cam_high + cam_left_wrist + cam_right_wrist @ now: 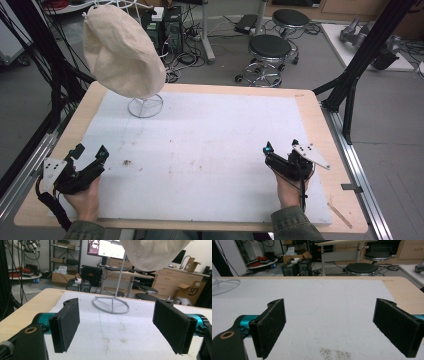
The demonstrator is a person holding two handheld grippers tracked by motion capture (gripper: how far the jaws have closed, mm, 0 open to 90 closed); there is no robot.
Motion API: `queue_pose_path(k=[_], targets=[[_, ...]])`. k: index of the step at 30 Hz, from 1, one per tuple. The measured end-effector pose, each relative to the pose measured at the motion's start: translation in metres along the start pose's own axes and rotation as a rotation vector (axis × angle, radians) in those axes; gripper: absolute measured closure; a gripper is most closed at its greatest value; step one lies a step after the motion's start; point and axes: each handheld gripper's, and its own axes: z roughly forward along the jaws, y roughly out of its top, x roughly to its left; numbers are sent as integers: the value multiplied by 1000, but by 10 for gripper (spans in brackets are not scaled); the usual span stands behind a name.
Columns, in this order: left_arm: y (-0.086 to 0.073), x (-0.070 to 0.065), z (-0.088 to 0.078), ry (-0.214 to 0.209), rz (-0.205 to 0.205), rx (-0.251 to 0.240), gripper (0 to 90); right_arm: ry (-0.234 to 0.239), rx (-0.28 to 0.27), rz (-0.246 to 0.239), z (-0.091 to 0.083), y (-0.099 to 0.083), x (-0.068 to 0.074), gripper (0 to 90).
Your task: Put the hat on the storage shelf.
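A cream cloth hat (121, 52) hangs on a white wire stand (145, 106) at the back left of the white mat (210, 145). My left gripper (91, 150) rests at the mat's front left corner, open and empty, pointing toward the stand. In the left gripper view the hat (155, 252) hangs above the stand's ring base (111, 305), well beyond the wide-apart jaws of the left gripper (117, 315). My right gripper (281, 145) sits at the front right, open with nothing between its jaws. The right gripper (332, 315) faces bare mat, with the stand's base (222, 286) at far left.
The mat lies on a wooden table (320, 125) and has small brown stains (126, 162). Black frame posts (360, 65) rise at the right and left edges. Two black stools (270, 50), computer towers (170, 25) and cables stand on the floor behind the table.
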Motion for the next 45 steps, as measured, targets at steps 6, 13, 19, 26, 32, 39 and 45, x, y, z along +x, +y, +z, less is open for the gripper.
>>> queue_pose_path(k=[6,13,19,26,32,39,45], targets=[[-1,-1,1,-4,3,4,219,-11,10,-19,1,-10,-2,102],[-2,-3,3,-11,2,10,219,-25,-1,-59,-3,-14,-2,102],[-2,-4,2,-14,2,12,219,-16,-38,-82,-7,-12,-1,103],[-2,-4,3,-15,-5,10,219,-25,-48,-70,-7,-11,-2,103],[-2,-3,3,-17,-9,12,219,-22,-43,-77,-7,-12,-1,103],[-2,-3,4,-18,-15,16,219,-17,-33,-88,-7,-13,1,103],[-2,-2,4,-17,-16,17,219,-19,-36,-83,-7,-13,0,102]])
